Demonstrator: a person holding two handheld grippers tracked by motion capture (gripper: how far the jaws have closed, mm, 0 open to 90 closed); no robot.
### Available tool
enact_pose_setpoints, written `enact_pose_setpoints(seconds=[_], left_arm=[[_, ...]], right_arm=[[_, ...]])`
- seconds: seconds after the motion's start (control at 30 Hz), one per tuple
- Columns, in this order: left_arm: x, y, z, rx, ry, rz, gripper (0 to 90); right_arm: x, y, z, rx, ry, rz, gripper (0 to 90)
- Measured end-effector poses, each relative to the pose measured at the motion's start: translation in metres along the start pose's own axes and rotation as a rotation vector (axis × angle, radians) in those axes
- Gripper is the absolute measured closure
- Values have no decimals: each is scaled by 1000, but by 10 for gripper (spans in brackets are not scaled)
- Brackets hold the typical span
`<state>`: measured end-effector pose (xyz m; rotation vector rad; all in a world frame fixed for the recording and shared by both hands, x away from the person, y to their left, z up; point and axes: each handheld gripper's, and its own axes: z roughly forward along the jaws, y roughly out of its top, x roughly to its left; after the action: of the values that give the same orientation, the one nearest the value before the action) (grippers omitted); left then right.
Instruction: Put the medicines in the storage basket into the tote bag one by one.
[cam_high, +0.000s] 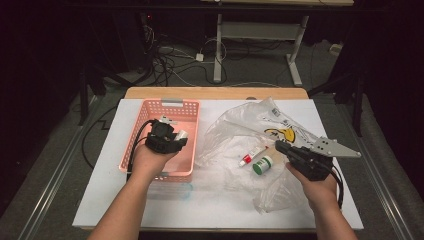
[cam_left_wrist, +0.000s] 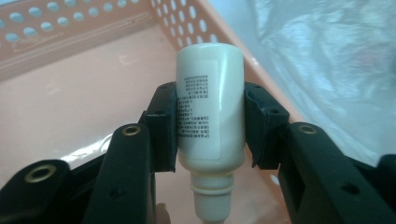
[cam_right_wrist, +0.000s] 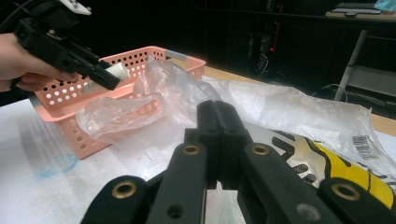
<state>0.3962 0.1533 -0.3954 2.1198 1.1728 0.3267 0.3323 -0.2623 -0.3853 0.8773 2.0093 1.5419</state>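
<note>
The left tongs (cam_left_wrist: 210, 126) were clamped on a small white plastic bottle (cam_left_wrist: 210, 107), held above the pink perforated plastic basket (cam_high: 150, 112) at centre left. The right tongs (cam_right_wrist: 218, 126) were together, empty. Next step, I judge: lower and release it inside.

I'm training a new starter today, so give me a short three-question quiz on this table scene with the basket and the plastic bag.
1. True or false: the left hand-held gripper is shut on a white plastic bottle.
2. What is that bottle held above? A) pink perforated plastic basket B) crinkled clear plastic bag C) bare table
3. Name the two small items lying on the bag near the shut right hand-held gripper.

Key: 1 true. 2 A. 3 a small red-capped white tube and a little green-lidded jar.
</note>
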Motion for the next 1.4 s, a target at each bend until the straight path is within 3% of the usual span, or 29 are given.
enact_pose_setpoints(seconds=[0.17,0.37,0.63,0.87,1.07,1.23,1.4], left_arm=[[-13,-10,-14,-70,-26,17,582],[-39,-17,-28,-129,-69,79,582],[-84,-22,-28,-133,-156,179,581],[-119,-20,-4,-107,-230,220,581],[-136,-9,35,-86,-193,240,581],[-136,4,67,-80,-182,198,581],[-139,18,89,-86,-138,201,581]], right_arm=[[0,0,0,1,0,-5,900],[1,-1,2,5,2,-8,900],[2,-2,2,8,2,-5,900],[1,-2,2,7,2,-4,900],[2,-1,2,5,6,-7,900],[3,-2,3,8,8,-3,900],[2,-3,5,9,10,-6,900]])
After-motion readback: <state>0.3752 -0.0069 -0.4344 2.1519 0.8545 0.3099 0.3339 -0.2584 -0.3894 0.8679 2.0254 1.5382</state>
